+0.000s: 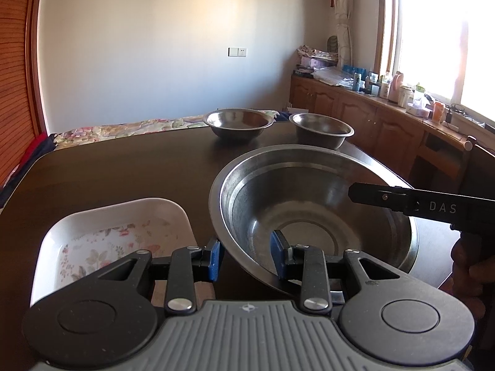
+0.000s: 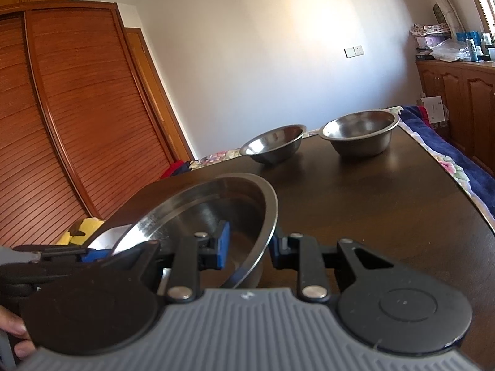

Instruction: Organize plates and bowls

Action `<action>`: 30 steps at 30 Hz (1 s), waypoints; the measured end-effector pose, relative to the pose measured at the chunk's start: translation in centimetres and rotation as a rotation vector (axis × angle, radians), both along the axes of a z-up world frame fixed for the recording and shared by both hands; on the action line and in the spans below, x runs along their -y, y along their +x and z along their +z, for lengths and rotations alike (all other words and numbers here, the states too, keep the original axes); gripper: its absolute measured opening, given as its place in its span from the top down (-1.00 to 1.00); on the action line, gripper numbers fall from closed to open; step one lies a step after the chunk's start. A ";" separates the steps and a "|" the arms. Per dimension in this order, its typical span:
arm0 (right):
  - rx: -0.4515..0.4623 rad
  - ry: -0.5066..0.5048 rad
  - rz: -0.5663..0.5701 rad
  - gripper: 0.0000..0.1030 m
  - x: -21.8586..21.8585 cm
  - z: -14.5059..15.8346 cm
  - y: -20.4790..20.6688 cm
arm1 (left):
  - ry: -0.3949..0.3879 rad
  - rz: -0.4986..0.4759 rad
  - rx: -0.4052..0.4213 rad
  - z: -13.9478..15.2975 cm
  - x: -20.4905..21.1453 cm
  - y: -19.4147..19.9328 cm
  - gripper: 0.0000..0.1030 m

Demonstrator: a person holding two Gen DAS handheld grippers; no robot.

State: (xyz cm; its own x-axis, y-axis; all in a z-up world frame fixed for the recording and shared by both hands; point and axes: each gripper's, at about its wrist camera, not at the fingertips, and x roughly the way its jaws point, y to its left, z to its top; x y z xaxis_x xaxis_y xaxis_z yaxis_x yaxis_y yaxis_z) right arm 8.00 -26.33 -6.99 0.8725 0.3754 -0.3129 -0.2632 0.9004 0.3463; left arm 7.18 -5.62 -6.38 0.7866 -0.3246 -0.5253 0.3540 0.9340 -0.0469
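Both tongs are clamped on one big steel basin: left tongs pinch its near-left rim, right tongs its opposite rim. I'm holding it tilted, just above the counter. White floral dish sits just left of it. Two small steel bowls sit well ahead at the far edge; the right hand is nearer them.

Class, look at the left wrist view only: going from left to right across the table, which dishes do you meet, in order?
White floral dish → shallow steel bowl at the far edge → small steel bowl beside it. The large steel bowl spans too much of the middle and right to place.
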 end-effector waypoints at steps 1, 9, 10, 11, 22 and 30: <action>-0.002 0.000 0.000 0.44 0.0 0.0 0.1 | 0.000 0.001 -0.001 -0.1 0.1 0.0 0.31; -0.009 -0.005 0.004 0.44 -0.3 -0.2 -0.2 | -0.003 0.005 -0.015 -0.4 -0.1 0.0 0.31; -0.010 -0.005 0.004 0.44 -0.3 -0.2 -0.2 | -0.003 0.005 -0.017 -0.4 -0.1 0.1 0.31; -0.012 -0.006 0.003 0.44 -0.3 -0.2 -0.1 | -0.004 0.004 -0.017 -0.5 -0.2 0.0 0.31; -0.029 -0.011 0.010 0.42 -0.4 -0.5 0.0 | -0.012 0.005 -0.014 -0.5 -0.4 0.2 0.27; -0.026 -0.026 0.008 0.42 -0.4 -0.2 0.1 | -0.011 -0.005 -0.021 -0.4 -0.3 0.3 0.06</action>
